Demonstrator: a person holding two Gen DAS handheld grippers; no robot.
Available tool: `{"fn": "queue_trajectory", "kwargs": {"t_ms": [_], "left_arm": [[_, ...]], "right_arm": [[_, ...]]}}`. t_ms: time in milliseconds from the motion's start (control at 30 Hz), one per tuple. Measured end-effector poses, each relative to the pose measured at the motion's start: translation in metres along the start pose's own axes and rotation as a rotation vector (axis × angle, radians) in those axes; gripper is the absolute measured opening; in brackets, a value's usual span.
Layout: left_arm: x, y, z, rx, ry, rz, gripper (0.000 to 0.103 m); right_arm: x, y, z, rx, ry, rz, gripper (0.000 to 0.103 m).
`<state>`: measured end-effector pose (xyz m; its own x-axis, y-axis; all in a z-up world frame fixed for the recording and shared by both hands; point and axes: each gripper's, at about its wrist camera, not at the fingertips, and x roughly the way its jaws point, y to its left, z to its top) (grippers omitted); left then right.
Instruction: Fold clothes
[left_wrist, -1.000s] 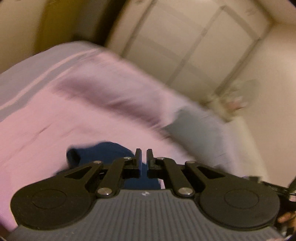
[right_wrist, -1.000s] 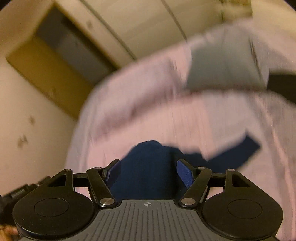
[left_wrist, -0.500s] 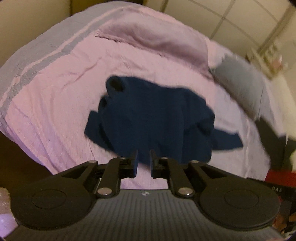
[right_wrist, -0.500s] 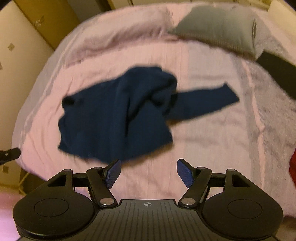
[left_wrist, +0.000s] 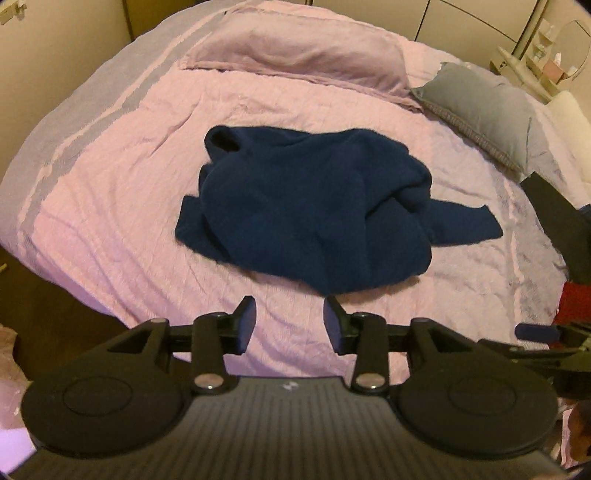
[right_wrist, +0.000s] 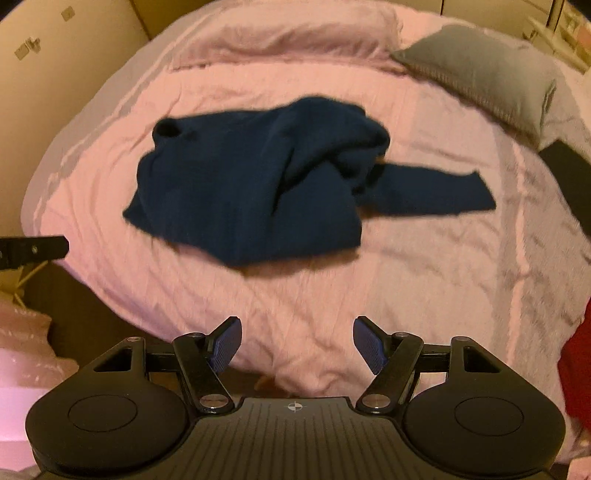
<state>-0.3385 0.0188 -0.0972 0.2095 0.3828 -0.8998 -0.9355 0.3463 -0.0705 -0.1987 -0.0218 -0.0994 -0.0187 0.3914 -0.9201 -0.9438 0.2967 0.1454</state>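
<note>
The fingers of the left gripper (left_wrist: 289, 320) stand parted with a clear gap and nothing between them, held over the near edge of the pink bedspread (left_wrist: 122, 206). The right gripper (right_wrist: 297, 343) is spread wider still, its blue-padded fingertips (right_wrist: 226, 343) empty, also above the near part of the bed.

Beyond both pairs of fingers, well apart from them and touched by neither, a navy sweater (left_wrist: 306, 210) lies crumpled in a heap near the middle of the bedspread. Its body is bunched with folds; one sleeve (right_wrist: 432, 188) stretches flat to the right, and a dark round opening, collar or cuff I cannot tell, shows at its far left corner.

Farther back, a pink pillow (left_wrist: 295, 51) lies across the head of the bed, and a grey cushion (left_wrist: 476, 107) sits to its right. At the right edge lie a black item (left_wrist: 561, 221) and, nearer, something red (left_wrist: 576, 299), both too cropped to name.
</note>
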Motion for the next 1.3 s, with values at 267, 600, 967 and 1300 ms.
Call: {"fn": "queue_trajectory", "kwargs": {"t_ms": [267, 600, 967, 1300], "left_arm": [[-0.005, 0.001, -0.006, 0.007, 0.002, 0.015, 0.039], [0.002, 0.02, 0.018, 0.025, -0.019, 0.024, 0.042], [0.048, 0.054, 0.078, 0.187, 0.024, -0.046, 0.042], [0.083, 0.092, 0.13, 0.356, 0.071, -0.102, 0.044]], "right_arm": [[0.0, -0.003, -0.006, 0.024, 0.018, -0.006, 0.07], [0.009, 0.006, 0.016, 0.062, 0.001, -0.022, 0.07], [0.04, 0.039, 0.049, 0.217, 0.014, -0.098, 0.07], [0.064, 0.079, 0.07, 0.41, 0.034, -0.172, 0.07]]}}
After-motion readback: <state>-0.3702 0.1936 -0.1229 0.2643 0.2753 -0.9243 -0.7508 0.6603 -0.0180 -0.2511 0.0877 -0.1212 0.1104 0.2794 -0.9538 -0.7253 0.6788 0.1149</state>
